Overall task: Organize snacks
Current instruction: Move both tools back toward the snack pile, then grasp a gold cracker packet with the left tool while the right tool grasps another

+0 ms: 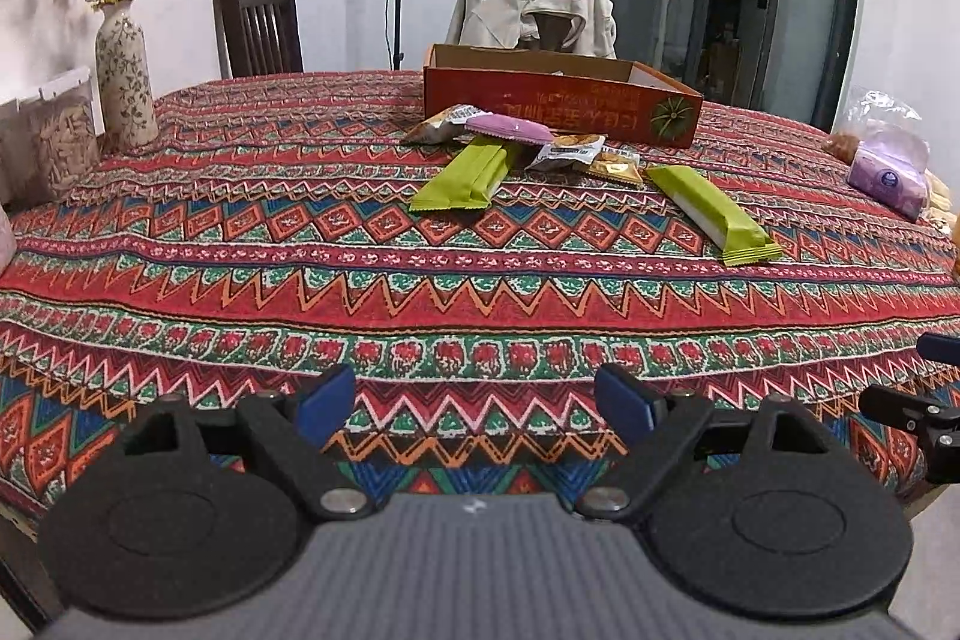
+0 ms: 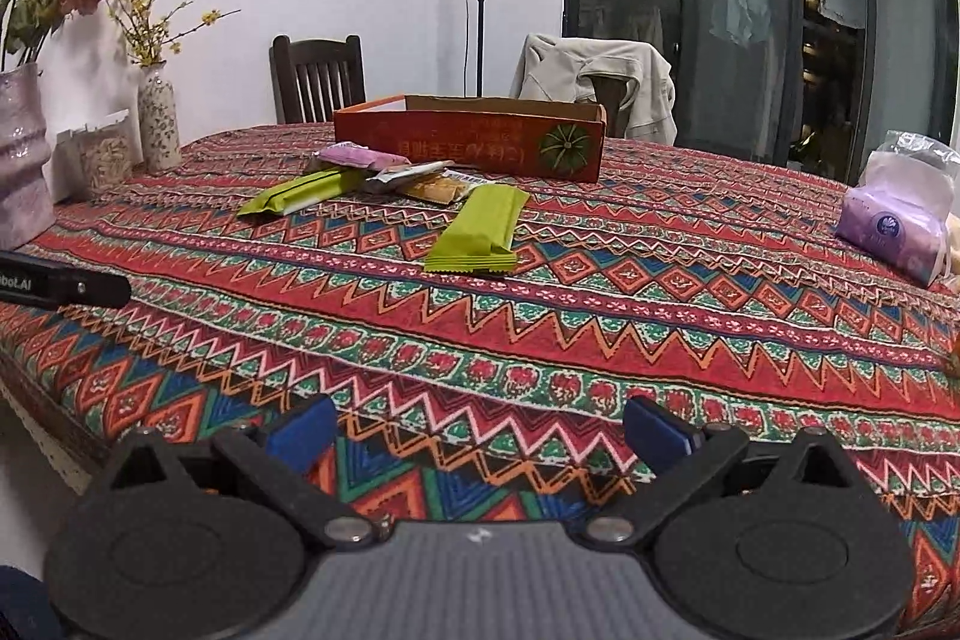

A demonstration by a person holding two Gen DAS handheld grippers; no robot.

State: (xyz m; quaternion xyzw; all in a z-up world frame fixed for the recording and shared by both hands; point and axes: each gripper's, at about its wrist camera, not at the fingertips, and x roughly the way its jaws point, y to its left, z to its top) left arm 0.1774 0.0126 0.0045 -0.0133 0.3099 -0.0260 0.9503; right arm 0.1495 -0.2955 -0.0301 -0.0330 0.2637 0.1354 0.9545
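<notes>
An open red cardboard box [image 1: 561, 109] [image 2: 474, 142] stands at the far side of the table. In front of it lie loose snacks: two green packets [image 1: 468, 173] [image 1: 714, 213], a purple packet [image 1: 509, 127] and a few tan ones [image 1: 570, 149]. The right wrist view shows the same green packets [image 2: 480, 229] [image 2: 303, 193] and the purple one [image 2: 354, 156]. My left gripper [image 1: 474, 409] is open and empty over the table's near edge. My right gripper [image 2: 477, 433] is open and empty too, also near the front edge, far from the snacks.
Patterned tablecloth [image 1: 420, 292] covers the table. Vases with flowers [image 1: 123, 70] [image 2: 21, 154] and a clear container [image 1: 51, 136] stand at the left. A purple tissue pack in a plastic bag [image 2: 900, 220] lies at the right. Chairs [image 2: 318, 76] stand behind the table.
</notes>
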